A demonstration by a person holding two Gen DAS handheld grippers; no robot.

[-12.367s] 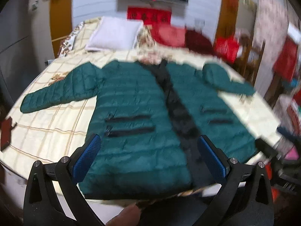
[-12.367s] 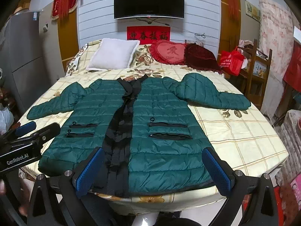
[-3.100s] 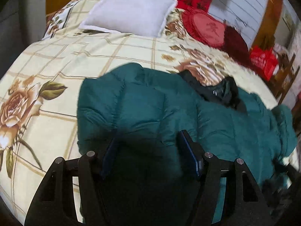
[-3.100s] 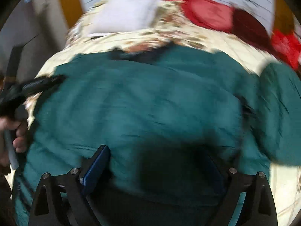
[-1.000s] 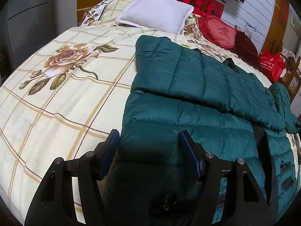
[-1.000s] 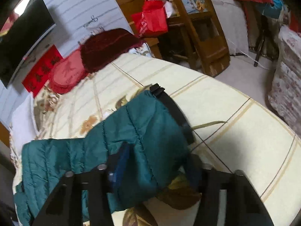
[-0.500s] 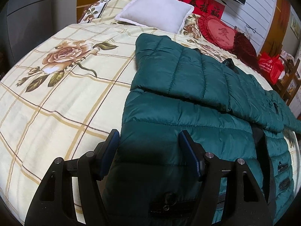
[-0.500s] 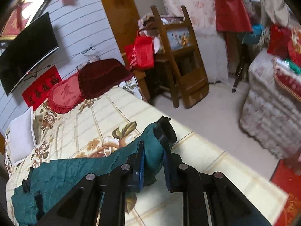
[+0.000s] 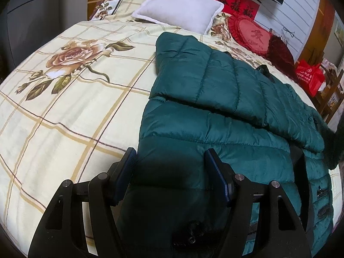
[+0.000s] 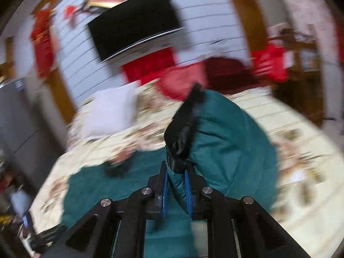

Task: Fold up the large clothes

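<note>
Your right tool (image 10: 175, 179) pinches the green coat's (image 9: 215, 116) sleeve edge (image 10: 185, 129); your left tool (image 9: 171, 167) stands apart around its side edge, bare bed (image 9: 71, 107) beside.

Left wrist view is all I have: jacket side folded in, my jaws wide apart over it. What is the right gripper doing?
Observer: The right gripper is shut on the sleeve of the green jacket, near its black cuff.
Operator: Sleeve flat on the bed?
Observer: No, it is lifted above the bedspread; the frame is motion-blurred.
Operator: Which way is that camera pointing?
Observer: Toward the headboard wall, with the TV above the white pillow.
Operator: Left gripper in that view?
Observer: Not that I can make out.
</note>
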